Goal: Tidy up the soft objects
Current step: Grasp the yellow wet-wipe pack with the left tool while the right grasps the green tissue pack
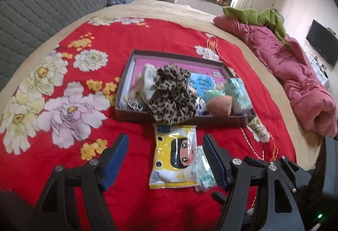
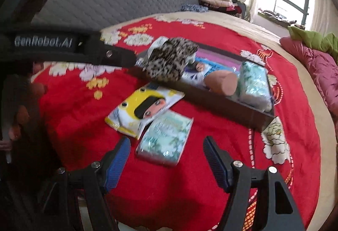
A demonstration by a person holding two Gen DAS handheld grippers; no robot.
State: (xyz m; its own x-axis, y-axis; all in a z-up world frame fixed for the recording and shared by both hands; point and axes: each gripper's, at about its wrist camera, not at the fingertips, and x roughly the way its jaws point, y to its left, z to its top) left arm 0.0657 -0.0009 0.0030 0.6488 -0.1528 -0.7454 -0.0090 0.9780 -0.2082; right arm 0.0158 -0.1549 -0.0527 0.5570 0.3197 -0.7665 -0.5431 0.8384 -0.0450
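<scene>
Box (image 1: 181,118): a shallow brown box is set on the red flowered bedspread (image 1: 135,40) and taken as the collecting place for soft things. Inside it are kept a leopard-print scrunchie (image 1: 171,93), draped over the near wall, a pale scrunchie (image 1: 147,81) behind it, a peach sponge (image 1: 219,104) and a green tissue pack (image 1: 239,93) at the right end.

Yellow wipes packet (image 1: 174,157): laid flat on the bedspread just in front of the box, not yet put away.

Small green tissue packet (image 2: 164,140): laid beside the wipes packet, touching its edge, also outside the box.

Left gripper (image 1: 165,159): fingers are spread wide and empty, straddling the wipes packet, judged a line-up for a pick.

Right gripper (image 2: 165,160): fingers are spread wide and empty, aimed at the green tissue packet.
</scene>
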